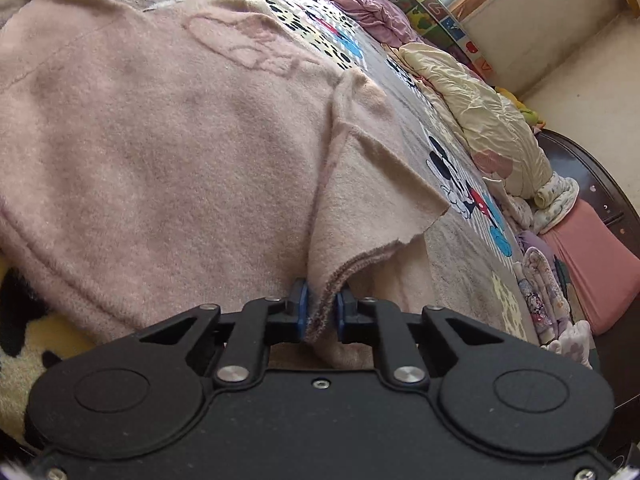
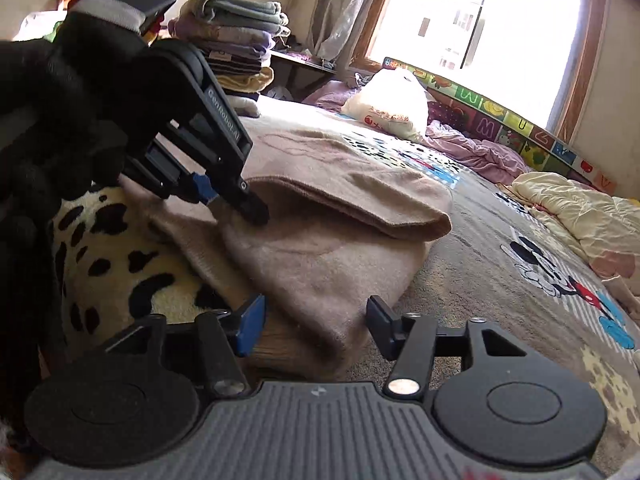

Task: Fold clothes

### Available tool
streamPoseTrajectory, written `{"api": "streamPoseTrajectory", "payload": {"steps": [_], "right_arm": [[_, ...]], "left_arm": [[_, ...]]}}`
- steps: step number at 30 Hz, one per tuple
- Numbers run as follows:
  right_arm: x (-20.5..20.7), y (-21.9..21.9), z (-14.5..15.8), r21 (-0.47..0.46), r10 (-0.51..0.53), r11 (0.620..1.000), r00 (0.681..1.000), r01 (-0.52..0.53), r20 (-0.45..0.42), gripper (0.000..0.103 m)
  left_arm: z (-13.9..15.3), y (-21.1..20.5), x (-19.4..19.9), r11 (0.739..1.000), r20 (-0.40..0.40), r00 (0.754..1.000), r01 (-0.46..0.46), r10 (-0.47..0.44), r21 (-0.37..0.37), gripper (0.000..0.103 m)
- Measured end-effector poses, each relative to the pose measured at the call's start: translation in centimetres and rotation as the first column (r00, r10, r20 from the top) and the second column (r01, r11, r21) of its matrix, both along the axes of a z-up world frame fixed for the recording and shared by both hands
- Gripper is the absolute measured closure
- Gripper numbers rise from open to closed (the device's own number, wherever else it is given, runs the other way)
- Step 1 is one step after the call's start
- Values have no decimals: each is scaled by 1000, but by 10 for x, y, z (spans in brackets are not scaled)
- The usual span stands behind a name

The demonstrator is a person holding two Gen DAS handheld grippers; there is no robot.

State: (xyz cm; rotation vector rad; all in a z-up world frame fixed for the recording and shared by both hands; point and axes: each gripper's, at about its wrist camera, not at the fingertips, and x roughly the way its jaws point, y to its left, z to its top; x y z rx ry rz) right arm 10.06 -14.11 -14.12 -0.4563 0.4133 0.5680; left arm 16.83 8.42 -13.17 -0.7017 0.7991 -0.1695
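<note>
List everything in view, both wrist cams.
sweater: 1, pale pink, spread on the bed, partly folded
bed cover: 1, grey with cartoon mouse print, under the sweater
spotted blanket: 1, cream with black spots, at the near bed edge
folded stack: 1 pile, mixed colours, far left
crumpled quilt: 1, cream, far side of bed
alphabet mat: 1, multicolour, below the window
window: 1, bright, wood frame
left gripper: black, blue pads, shut on the sweater edge
right gripper: black, open, at the sweater's near corner
gloved hand: black, holding the left gripper
</note>
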Motion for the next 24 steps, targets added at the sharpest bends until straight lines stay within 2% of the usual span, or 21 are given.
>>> {"api": "streamPoseTrajectory", "payload": {"steps": [1, 2, 4, 5, 9, 12, 14, 15, 16, 17, 19, 21, 23, 24], "right_arm": [[1, -2, 2, 1, -19, 1000, 1000, 19, 6, 63], [3, -5, 4, 2, -56, 998, 998, 56, 8, 73], [8, -18, 6, 52, -118, 991, 992, 119, -33, 77], [10, -26, 6, 78, -142, 986, 988, 147, -62, 77], [6, -22, 1, 31, -120, 992, 991, 122, -57, 77], [-1, -21, 1, 8, -101, 995, 994, 102, -36, 77], [-6, -22, 7, 25, -65, 998, 998, 66, -6, 72], [-11, -22, 11, 38, -40, 998, 999, 39, 17, 70], [-12, -22, 14, 62, -21, 998, 999, 19, 32, 65], [-13, -22, 16, 88, -4, 996, 999, 0, 44, 59], [-10, -19, 17, 119, 15, 993, 999, -20, 40, 53], [-3, -19, 16, 159, 28, 987, 1000, -28, -2, 53], [7, -22, 14, 217, 41, 976, 996, -22, -81, 53], [9, -23, 13, 238, 34, 971, 994, -9, -103, 53]], "left_arm": [[0, 0, 0, 999, -2, 1000, 0, -1, -34, 94], [0, 0, 0, 996, -6, 1000, 7, -8, -91, 94], [5, -2, -3, 980, -9, 1000, 14, -16, -199, 94], [7, -4, -4, 978, -6, 1000, 16, -18, -209, 94], [-3, -10, -7, 998, -24, 999, 21, -22, -57, 94], [0, -15, -12, 999, 27, 999, 32, -32, 13, 93], [7, -23, -14, 993, 67, 996, 46, -54, 109, 92], [12, -27, -17, 985, 96, 993, 48, -64, 164, 91], [17, -31, -19, 973, 126, 989, 48, -79, 226, 85], [23, -38, -23, 950, 157, 983, 47, -99, 308, 79], [33, -49, -27, 911, 206, 966, 57, -153, 409, 76], [42, -59, -24, 888, 228, 947, 103, -225, 449, 72], [52, -63, -13, 886, 252, 927, 145, -277, 440, 63], [58, -64, -2, 885, 257, 921, 160, -294, 437, 63]]}}
